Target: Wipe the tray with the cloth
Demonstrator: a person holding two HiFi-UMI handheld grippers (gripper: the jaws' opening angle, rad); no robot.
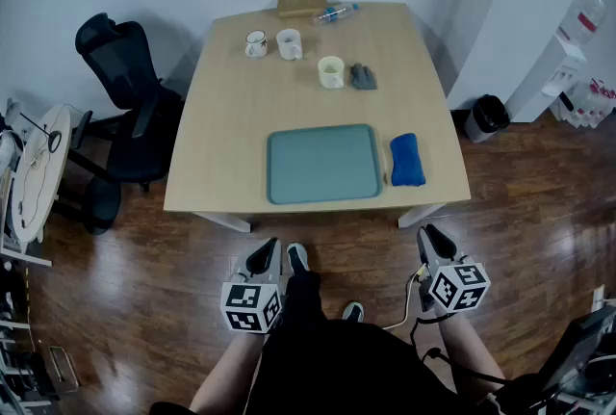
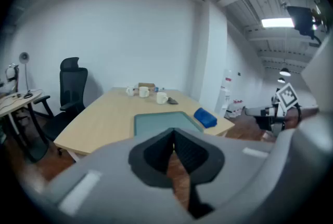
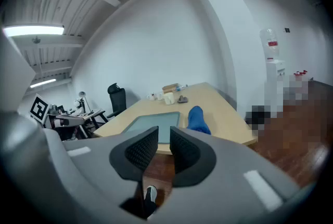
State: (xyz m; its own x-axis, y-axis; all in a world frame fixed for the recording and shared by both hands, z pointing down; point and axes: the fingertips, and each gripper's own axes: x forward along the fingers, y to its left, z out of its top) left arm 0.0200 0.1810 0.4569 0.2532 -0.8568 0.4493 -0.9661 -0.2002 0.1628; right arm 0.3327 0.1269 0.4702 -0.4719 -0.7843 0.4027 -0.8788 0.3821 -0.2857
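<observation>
The left gripper (image 1: 268, 257), at lower centre, has its jaws pressed together on nothing. The right gripper (image 1: 429, 238) shows a narrow empty gap. Above them at mid-frame, the tray (image 1: 323, 164) lies on the table (image 1: 241, 105), with the blue cloth (image 1: 406, 159) just right of it.

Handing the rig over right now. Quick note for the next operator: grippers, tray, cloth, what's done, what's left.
Left gripper: jaws together, empty, held over the floor short of the table.
Right gripper: jaws slightly apart, empty, also short of the table.
Tray: flat near the table's front edge, nothing on it.
Cloth: blue, folded, lying just right of the tray, not held.
Done: no wiping started.
Left: pick up the cloth, probably with the right gripper, and wipe the tray.
</observation>
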